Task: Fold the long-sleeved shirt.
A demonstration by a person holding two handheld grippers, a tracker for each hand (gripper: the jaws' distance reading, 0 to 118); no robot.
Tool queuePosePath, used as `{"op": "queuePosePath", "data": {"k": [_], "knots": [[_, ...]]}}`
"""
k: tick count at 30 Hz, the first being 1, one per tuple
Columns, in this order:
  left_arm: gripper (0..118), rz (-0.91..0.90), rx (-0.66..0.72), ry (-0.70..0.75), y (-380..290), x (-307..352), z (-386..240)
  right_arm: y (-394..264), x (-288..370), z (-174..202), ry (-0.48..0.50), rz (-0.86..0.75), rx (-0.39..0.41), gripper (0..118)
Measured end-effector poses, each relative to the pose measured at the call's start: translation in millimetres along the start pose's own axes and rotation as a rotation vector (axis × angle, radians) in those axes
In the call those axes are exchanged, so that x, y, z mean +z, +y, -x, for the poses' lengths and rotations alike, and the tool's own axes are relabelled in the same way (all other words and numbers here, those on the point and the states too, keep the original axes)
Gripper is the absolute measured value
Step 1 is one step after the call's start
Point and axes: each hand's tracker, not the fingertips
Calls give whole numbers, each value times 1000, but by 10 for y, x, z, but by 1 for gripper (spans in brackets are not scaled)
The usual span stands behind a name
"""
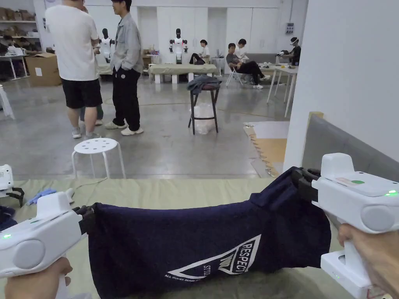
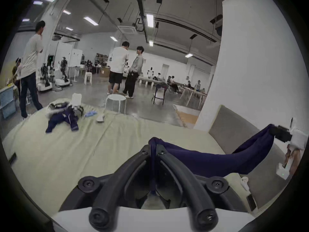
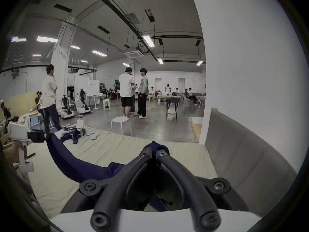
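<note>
A navy long-sleeved shirt (image 1: 202, 241) with a white triangle print hangs stretched between my two grippers above the pale green table cover (image 1: 167, 192). My left gripper (image 1: 86, 218) is shut on the shirt's left top edge; in the left gripper view its jaws pinch navy cloth (image 2: 192, 157) at the tips (image 2: 153, 149). At the right, my right gripper (image 1: 303, 180) is shut on the shirt's other top corner, held a little higher. In the right gripper view its jaws (image 3: 153, 152) clamp bunched navy fabric (image 3: 75, 165). The shirt's lower part rests on the table.
A second dark garment (image 2: 64, 118) and a blue glove (image 1: 41, 194) lie at the table's far left. A grey padded panel (image 1: 339, 144) and white wall bound the right side. A white stool (image 1: 97, 150) stands beyond the table. Two people (image 1: 101, 66) stand farther off.
</note>
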Motion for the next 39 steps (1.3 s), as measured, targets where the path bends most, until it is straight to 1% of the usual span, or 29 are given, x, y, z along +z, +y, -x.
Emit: {"op": "queuePosePath", "data": {"k": [1, 2, 3, 4, 5, 6, 7, 8, 9, 10, 12, 13, 14, 15, 17, 19, 20, 21, 23, 25, 29, 30, 31, 32, 34, 35, 37, 38, 39], "knots": [[8, 36, -3, -16, -69, 71, 11, -117, 135, 5, -3, -1, 10, 1], [8, 29, -28, -3, -208, 255, -82, -247, 265, 15, 14, 11, 24, 1], [9, 16, -32, -3, -354, 408, -77, -376, 399, 51, 26, 61, 64, 1], [8, 42, -42, -20, -464, 503, -78, -517, 524, 81, 5, 73, 82, 1], [8, 81, -88, -8, -607, 618, -90, -713, 619, 80, 33, 101, 78, 1], [8, 87, -107, 3, -759, 797, -142, -899, 741, 103, 44, 167, 97, 1], [8, 124, -110, -16, -896, 887, -117, -1079, 854, 122, 22, 199, 90, 1], [8, 174, -117, -18, -1064, 999, -80, -1317, 945, 108, 51, 266, 71, 1], [8, 213, -102, -9, -1258, 1089, -1, -1549, 1049, 104, 61, 338, 73, 1], [8, 259, -102, -20, -1423, 1152, 70, -1755, 1148, 114, 39, 357, 64, 1], [8, 347, -97, -3, -1757, 1351, 159, -2181, 1311, 109, 69, 486, 40, 1], [8, 387, -92, -16, -1891, 1424, 201, -2366, 1365, 103, 69, 517, 22, 1], [8, 434, -102, -4, -2021, 1512, 226, -2533, 1427, 104, 107, 566, 9, 1], [8, 463, -112, 14, -2149, 1581, 262, -2672, 1489, 109, 112, 599, 4, 1], [8, 512, -99, 12, -2319, 1672, 343, -2937, 1527, 100, 97, 694, -52, 1], [8, 540, -99, 45, -2448, 1730, 415, -3073, 1576, 75, 123, 730, -60, 1], [8, 552, -100, 40, -2485, 1757, 452, -3126, 1601, 65, 107, 759, -68, 1], [7, 575, -92, 44, -2526, 1779, 474, -3136, 1633, 108, 115, 764, -57, 1], [7, 580, -85, 47, -2546, 1787, 607, -3174, 1655, 110, 135, 781, -69, 1], [7, 591, -61, 39, -2617, 1777, 597, -3152, 1702, 208, 146, 779, -58, 1], [7, 616, -86, 54, -2728, 1728, 546, -3249, 1634, 249, 130, 865, -16, 1], [7, 613, -83, 64, -2736, 1728, 641, -3270, 1646, 252, 116, 868, -23, 1], [6, 602, -60, 58, -2732, 1744, 684, -3277, 1665, 238, 126, 875, -46, 1], [7, 638, -53, 55, -2747, 1759, 704, -3281, 1675, 237, 140, 892, -68, 1], [6, 637, -46, 70, -2727, 1807, 676, -3255, 1727, 252, 138, 919, -61, 1], [6, 675, -54, 82, -2748, 1832, 688, -3249, 1744, 255, 141, 934, -64, 1], [6, 688, -40, 66, -2788, 1871, 715, -3273, 1789, 210, 144, 940, -73, 2], [10, 690, -42, 69, -2791, 1859, 826, -3277, 1788, 212, 150, 932, -76, 23], [25, 681, -48, 68, -2810, 1862, 797, -3277, 1773, 206, 135, 914, -86, 64]]}}
